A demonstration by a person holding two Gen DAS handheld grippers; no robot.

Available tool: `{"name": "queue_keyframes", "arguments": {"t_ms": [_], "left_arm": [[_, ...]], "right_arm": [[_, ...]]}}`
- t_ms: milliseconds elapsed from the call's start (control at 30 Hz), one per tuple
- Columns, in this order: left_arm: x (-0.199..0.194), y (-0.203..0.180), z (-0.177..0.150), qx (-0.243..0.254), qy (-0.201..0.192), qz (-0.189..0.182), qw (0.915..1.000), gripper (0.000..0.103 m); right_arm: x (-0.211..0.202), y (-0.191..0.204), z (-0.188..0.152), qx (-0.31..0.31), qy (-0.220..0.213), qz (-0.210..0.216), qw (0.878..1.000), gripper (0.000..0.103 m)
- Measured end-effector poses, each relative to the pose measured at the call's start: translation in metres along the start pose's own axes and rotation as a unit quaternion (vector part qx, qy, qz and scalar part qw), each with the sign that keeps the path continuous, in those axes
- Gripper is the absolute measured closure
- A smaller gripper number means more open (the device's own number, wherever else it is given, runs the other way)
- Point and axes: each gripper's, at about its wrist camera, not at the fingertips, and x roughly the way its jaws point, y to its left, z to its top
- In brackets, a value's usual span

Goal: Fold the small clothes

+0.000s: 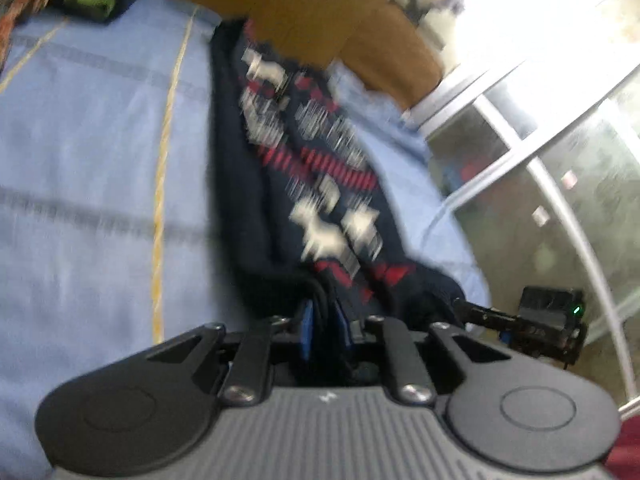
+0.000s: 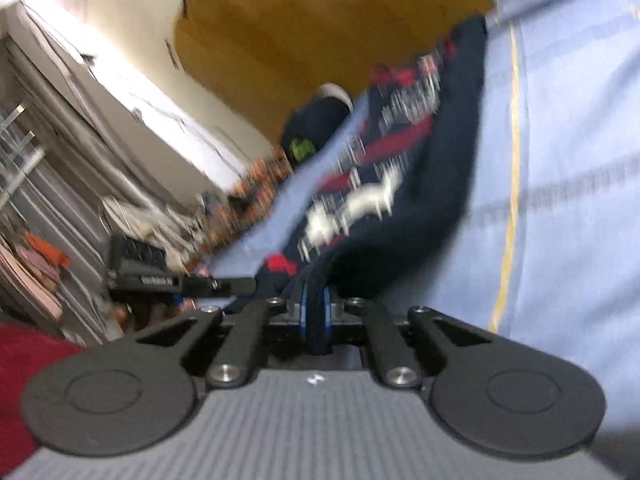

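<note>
Both tongs (image 1: pixel 325 330) (image 2: pixel 315 322) clamped on navy sweater (image 1: pixel 320 184) hem

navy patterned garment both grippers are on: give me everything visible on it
The garment is dark navy knit with red bands and white figures, details lost to motion blur. It lies stretched as a long strip over the pale blue sheet. The left gripper pinches its bunched near edge between blue-padded jaws; the right gripper clamps a similar thick fold of navy edge. Its far end reaches the brown headboard. The kind of garment cannot be told.
</note>
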Motion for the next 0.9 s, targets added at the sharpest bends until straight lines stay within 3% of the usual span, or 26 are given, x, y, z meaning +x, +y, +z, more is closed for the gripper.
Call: {"name": "queue_keyframes", "arguments": {"t_ms": [100,233,333,400,500,533,567,600,633,700,733,800,900], "left_arm": [[-0.002,-0.006,0.032,0.0,-0.034,-0.014,0.9993,0.091],[0.014,0.0,0.09,-0.009,-0.069,0.004,0.9976,0.096],[0.04,0.013,0.137,-0.023,-0.078,0.037,0.996,0.098],[0.063,0.024,0.167,-0.031,-0.085,0.076,0.993,0.096],[0.096,0.051,0.195,-0.055,-0.072,0.16,0.983,0.082],[0.103,0.059,0.197,-0.07,-0.062,0.18,0.9792,0.081],[0.102,0.066,0.195,-0.077,-0.058,0.172,0.9803,0.08],[0.098,0.071,0.192,-0.075,-0.062,0.154,0.9833,0.072],[0.09,0.074,0.188,-0.071,-0.073,0.145,0.9842,0.062],[0.075,0.077,0.182,-0.068,-0.099,0.153,0.981,0.056],[0.069,0.079,0.18,-0.069,-0.1,0.144,0.9821,0.056],[0.063,0.079,0.172,-0.069,-0.087,0.111,0.9876,0.056],[0.062,0.068,0.156,-0.039,-0.063,0.096,0.9926,0.045]], "right_arm": [[-0.004,0.003,0.033,-0.007,-0.041,0.004,0.999,0.093],[0.016,-0.009,0.084,-0.019,-0.072,-0.028,0.997,0.093],[0.042,-0.027,0.123,-0.008,-0.078,-0.058,0.995,0.093],[0.068,-0.042,0.146,-0.005,-0.079,-0.1,0.992,0.093],[0.1,-0.084,0.164,0.05,-0.057,-0.151,0.986,0.092],[0.105,-0.094,0.164,0.071,-0.048,-0.153,0.985,0.091],[0.102,-0.099,0.163,0.087,-0.054,-0.142,0.985,0.09],[0.096,-0.099,0.162,0.094,-0.059,-0.128,0.986,0.088],[0.085,-0.099,0.16,0.096,-0.067,-0.107,0.987,0.083],[0.067,-0.104,0.156,0.123,-0.093,-0.071,0.986,0.07],[0.058,-0.105,0.154,0.136,-0.107,-0.073,0.982,0.059],[0.045,-0.101,0.152,0.121,-0.134,-0.112,0.977,0.057],[0.034,-0.09,0.148,0.085,-0.143,-0.119,0.979,0.054]]}}
